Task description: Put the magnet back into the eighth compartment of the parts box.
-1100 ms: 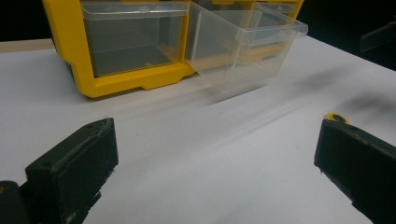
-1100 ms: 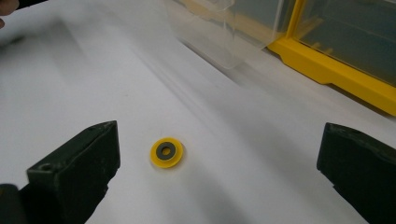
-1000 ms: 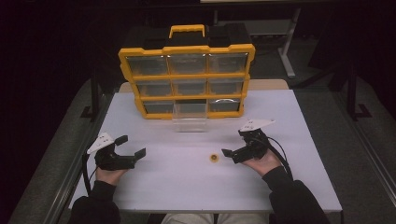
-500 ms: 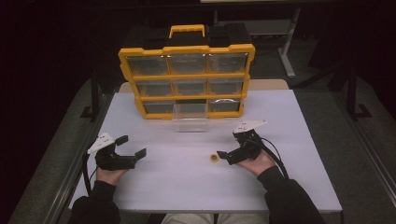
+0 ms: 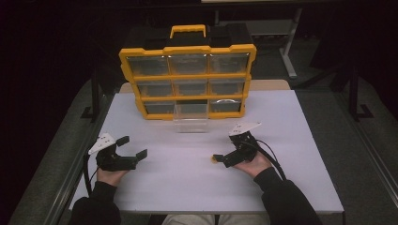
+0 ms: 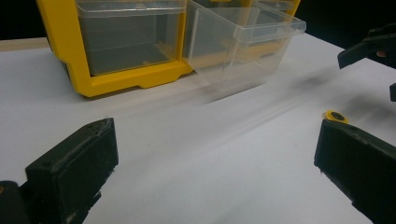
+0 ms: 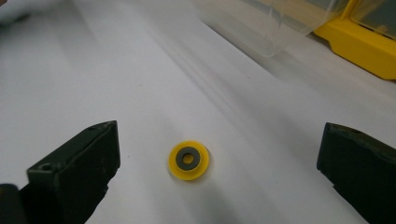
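A yellow organizer point(image 5: 187, 77) stands at upper centre on the white table point(image 5: 291, 122). Lower left, the left gripper point(image 5: 133, 147) gapes; lower right, the right gripper point(image 5: 220, 159) meets a small yellow disc point(image 5: 214, 159).

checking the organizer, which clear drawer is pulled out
The bottom-row middle clear plastic drawer of the yellow organizer box juts onto the white table; the other eight sit flush.

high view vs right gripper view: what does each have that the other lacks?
High view alone: the organizer's yellow handle, all nine drawers, the left hand-held gripper and both forearms. Right gripper view alone: the yellow ring's grey center and the right hand-held gripper with jaws wide open around it. Shared: white table, pulled-out clear drawer, yellow organizer.
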A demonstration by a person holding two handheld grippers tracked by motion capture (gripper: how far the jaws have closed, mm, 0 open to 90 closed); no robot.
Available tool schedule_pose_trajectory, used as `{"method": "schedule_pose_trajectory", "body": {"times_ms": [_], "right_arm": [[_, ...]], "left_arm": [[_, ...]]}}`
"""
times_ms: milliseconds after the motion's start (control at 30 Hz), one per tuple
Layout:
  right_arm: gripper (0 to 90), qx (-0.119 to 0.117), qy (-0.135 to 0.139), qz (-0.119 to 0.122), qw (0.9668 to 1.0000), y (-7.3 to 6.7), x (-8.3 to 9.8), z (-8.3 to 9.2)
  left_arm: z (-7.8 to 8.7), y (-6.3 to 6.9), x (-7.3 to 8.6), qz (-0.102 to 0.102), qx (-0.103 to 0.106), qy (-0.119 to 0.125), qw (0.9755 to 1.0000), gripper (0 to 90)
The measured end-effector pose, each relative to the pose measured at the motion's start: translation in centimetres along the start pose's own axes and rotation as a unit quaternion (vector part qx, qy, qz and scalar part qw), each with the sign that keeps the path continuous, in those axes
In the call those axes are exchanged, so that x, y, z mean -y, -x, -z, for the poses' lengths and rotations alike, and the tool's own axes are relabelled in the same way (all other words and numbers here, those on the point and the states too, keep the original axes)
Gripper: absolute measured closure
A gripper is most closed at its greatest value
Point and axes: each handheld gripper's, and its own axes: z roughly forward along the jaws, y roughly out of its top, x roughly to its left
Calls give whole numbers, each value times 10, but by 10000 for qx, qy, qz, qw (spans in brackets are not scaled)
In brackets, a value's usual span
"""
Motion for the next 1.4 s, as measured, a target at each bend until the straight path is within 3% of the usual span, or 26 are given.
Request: {"method": "schedule_pose_trajectory", "body": {"times_ms": [800,933,1133,1400], "right_arm": [[0,-104,-302,85,9995,-6,2,-22],[73,-86,-449,159,9988,-8,3,-26],[274,-163,-657,131,9976,-10,4,-29],[391,-147,-718,232,9970,-13,4,-32]], "left_arm": [[0,0,0,-10,-5,-2,10000,0],[0,0,0,-31,2,-8,10000,0],[0,0,0,-39,6,-9,10000,0],[0,0,0,-39,6,-14,10000,0]]}}
